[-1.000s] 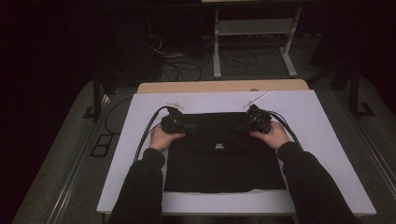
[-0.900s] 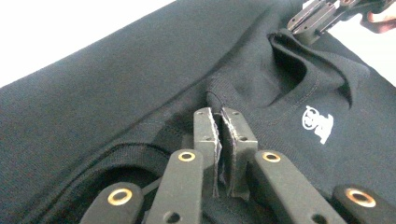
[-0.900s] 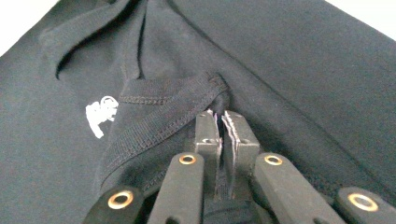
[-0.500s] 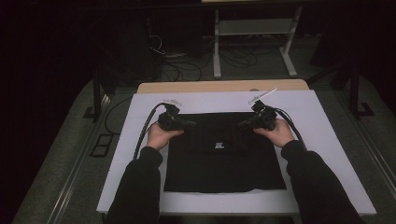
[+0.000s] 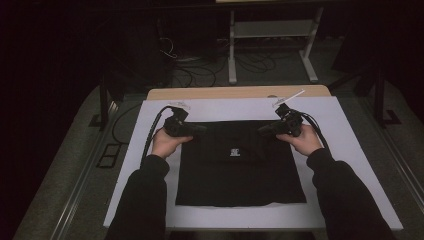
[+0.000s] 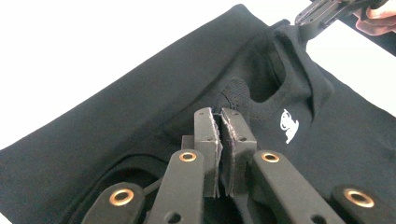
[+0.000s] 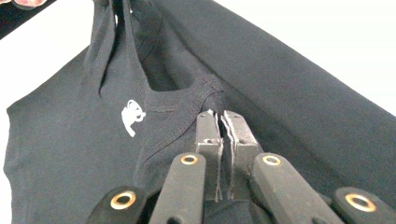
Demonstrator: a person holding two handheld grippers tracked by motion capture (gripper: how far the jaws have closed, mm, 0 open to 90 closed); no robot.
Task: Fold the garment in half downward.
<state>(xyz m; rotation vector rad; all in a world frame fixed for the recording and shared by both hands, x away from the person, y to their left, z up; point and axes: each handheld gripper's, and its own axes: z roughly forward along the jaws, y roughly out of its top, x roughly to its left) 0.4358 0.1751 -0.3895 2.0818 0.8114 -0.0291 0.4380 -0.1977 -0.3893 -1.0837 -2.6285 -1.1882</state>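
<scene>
1. Dark floor with loose cables and a white metal frame lies beyond the far edge of the counter (image 5: 150,165), which is white with a wooden strip along that far edge.
2. On the middle of the counter lies a black shirt (image 5: 240,175), its hem toward the near edge and its upper part toward the far edge, raised off the surface at both upper corners.
3. Near the middle of the shirt's chest sits a small white logo (image 5: 235,152).
4. At the shirt's upper left corner, the left gripper (image 6: 219,116) has its fingers clamped together on a fold of the black fabric.
5. At the upper right corner, the right gripper (image 7: 218,116) pinches the ribbed neckline edge, fingers pressed tight on the cloth.
</scene>
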